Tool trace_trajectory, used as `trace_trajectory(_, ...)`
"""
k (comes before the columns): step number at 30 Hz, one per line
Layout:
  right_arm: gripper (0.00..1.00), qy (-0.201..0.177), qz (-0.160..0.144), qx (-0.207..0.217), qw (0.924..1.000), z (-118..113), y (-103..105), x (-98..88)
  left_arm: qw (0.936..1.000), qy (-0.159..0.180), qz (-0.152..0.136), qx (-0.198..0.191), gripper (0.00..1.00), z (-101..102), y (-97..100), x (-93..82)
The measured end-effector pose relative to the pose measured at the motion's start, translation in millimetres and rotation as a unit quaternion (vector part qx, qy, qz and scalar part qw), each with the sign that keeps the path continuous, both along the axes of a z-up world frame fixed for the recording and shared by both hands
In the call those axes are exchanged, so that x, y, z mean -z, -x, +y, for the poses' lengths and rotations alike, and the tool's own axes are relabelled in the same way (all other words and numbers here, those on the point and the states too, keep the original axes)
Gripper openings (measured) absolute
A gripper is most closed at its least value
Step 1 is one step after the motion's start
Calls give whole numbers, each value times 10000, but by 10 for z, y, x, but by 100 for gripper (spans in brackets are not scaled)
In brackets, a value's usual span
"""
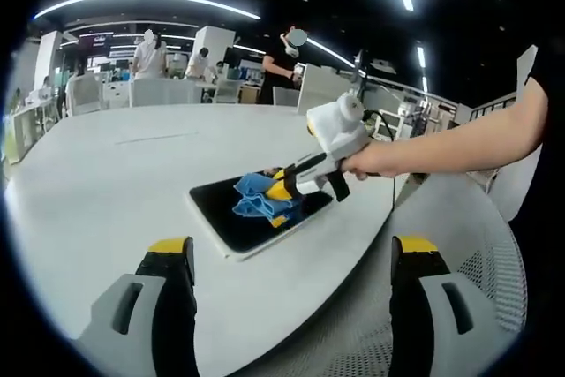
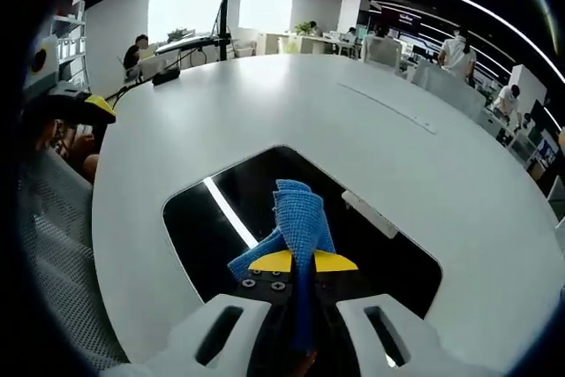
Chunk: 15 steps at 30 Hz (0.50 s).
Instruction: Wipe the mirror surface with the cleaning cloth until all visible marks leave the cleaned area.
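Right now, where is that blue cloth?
The blue cloth is pinched in the right gripper, pressed on the dark mirror lying flat on the white table; the left gripper view shows it mid-table.

The right gripper [image 1: 281,193] was held in the person's hand [image 1: 364,163], forearm extended from the right of the left gripper view, its yellow-tipped jaws closed on the cloth [image 2: 296,227]. The left gripper [image 1: 296,258] stood with jaws wide apart, holding nothing.

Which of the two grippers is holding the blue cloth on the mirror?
The right gripper: its fingers pinch the blue cloth over the mirror. The left gripper is open.
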State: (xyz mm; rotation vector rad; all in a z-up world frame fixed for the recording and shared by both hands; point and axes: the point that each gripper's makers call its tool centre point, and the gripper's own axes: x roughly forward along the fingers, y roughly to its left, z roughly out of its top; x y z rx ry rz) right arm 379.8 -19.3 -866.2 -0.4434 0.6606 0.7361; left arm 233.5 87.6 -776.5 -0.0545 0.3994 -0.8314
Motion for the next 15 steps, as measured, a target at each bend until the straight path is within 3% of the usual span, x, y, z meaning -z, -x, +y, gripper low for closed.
trace_trajectory(10,0,145,-94,130,9998,-39,-187,0,9999,-72,57,118,90,-29,28,25)
trace_trajectory(15,1,342,-212,97,9991,-51,-295,-6,9999,2,-111,112,91,-35,14,-35)
